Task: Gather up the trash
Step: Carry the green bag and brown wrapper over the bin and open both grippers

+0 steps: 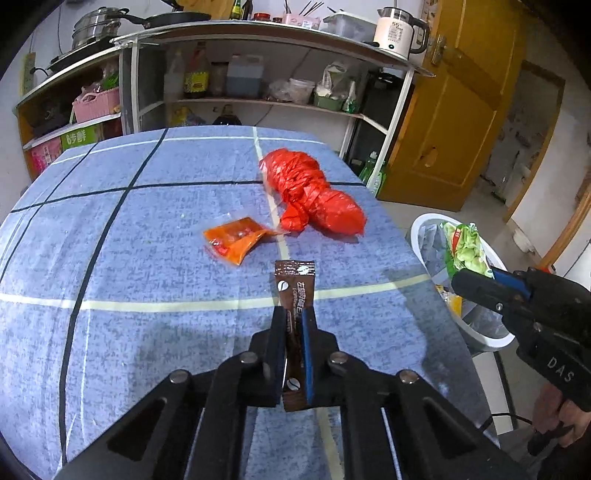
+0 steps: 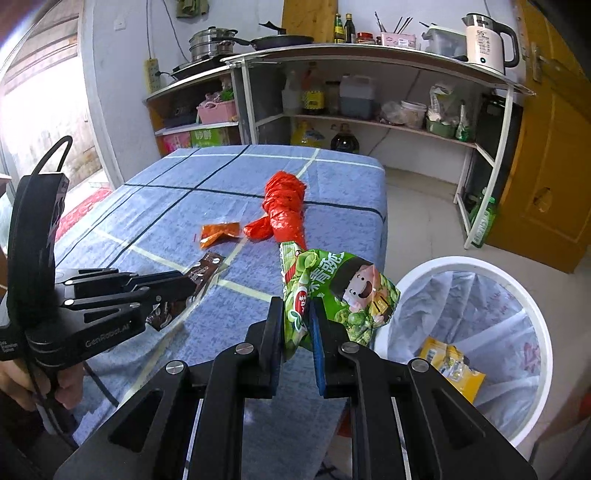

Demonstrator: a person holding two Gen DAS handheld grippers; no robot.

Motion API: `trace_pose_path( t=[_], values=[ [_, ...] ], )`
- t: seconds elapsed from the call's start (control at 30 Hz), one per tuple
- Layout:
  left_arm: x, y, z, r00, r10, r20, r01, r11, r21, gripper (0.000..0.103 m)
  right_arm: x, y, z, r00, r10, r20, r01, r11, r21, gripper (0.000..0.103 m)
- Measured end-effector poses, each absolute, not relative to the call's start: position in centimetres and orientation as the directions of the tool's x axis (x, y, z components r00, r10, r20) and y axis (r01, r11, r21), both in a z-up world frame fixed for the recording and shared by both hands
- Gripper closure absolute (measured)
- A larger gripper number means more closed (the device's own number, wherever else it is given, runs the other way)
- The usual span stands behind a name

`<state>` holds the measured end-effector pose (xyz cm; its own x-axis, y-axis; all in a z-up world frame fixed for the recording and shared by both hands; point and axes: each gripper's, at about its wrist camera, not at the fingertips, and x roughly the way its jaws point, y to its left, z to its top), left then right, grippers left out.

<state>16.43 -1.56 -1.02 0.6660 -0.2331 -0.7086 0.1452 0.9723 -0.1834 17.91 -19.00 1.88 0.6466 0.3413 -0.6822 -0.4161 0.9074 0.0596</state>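
Nearest: the left gripper [image 1: 293, 317], fingers pressed together on a brown coffee sachet [image 1: 295, 291], held lengthwise above the blue checked tablecloth [image 1: 147, 258]. In the right wrist view the same gripper [image 2: 192, 286] came in from the left with the sachet [image 2: 201, 273] sticking out past its tips.

Beside it: the right gripper [image 2: 297, 314], clamped on the lower edge of a green snack packet [image 2: 340, 291] with a cartoon face printed on it. The packet stood upright at the table's right edge, next to the bin; from the left wrist view the gripper [image 1: 476, 275] and packet [image 1: 463, 247] appeared over the bin's opening.

On the floor, against the table's right side: a white trash bin [image 2: 532, 295] with a pale liner, a yellow wrapper [image 2: 450, 363] lying inside.

Mid-table: an orange sauce sachet [image 1: 236, 240], flat on the cloth, just left of a pale stripe.

Further back: a red plastic bag [image 1: 314, 192], knotted and bundled, lying slantwise, close to the orange sachet.

Far wall: a shelving unit [image 1: 258, 33] carrying pots, bottles, a pink basket [image 1: 96, 105] and a white kettle [image 1: 397, 31]; a yellow wooden door [image 1: 461, 110] at the right.
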Motion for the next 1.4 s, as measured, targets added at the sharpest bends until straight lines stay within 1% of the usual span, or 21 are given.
trace_pose_path(
  t=[0.4,0.83,1.03,1.27,1.4],
  values=[
    [16.2,-3.2,1.8,0.703,-0.298,-0.645,0.201,0.954,-0.223,0.095,17.6,-21.9,2.4,0.673,0.317,-0.668,-0.370,0.927,0.067,0.088],
    [17.8,-11.0,4.2,0.673,-0.427,-0.604,0.353,0.903,-0.244,0.095,16.5,-29.4,2.9,0.727,0.218,-0.651,-0.215,0.973,0.085,0.088],
    [18.9,-15.5,3.6,0.624,-0.484,-0.614,0.424,0.869,-0.254,0.095,16.5,-32.5,2.3,0.732,0.167,-0.661,-0.148,0.985,0.085,0.088],
    [20.7,-19.4,2.0,0.568,-0.508,-0.648,0.462,0.848,-0.260,0.095,17.2,-34.8,0.9,0.708,0.145,-0.691,-0.092,0.989,0.114,0.088],
    [21.6,-20.2,1.0,0.546,-0.510,-0.665,0.462,0.845,-0.270,0.095,17.7,-35.0,0.4,0.699,0.137,-0.702,-0.077,0.990,0.117,0.085]
  ],
)
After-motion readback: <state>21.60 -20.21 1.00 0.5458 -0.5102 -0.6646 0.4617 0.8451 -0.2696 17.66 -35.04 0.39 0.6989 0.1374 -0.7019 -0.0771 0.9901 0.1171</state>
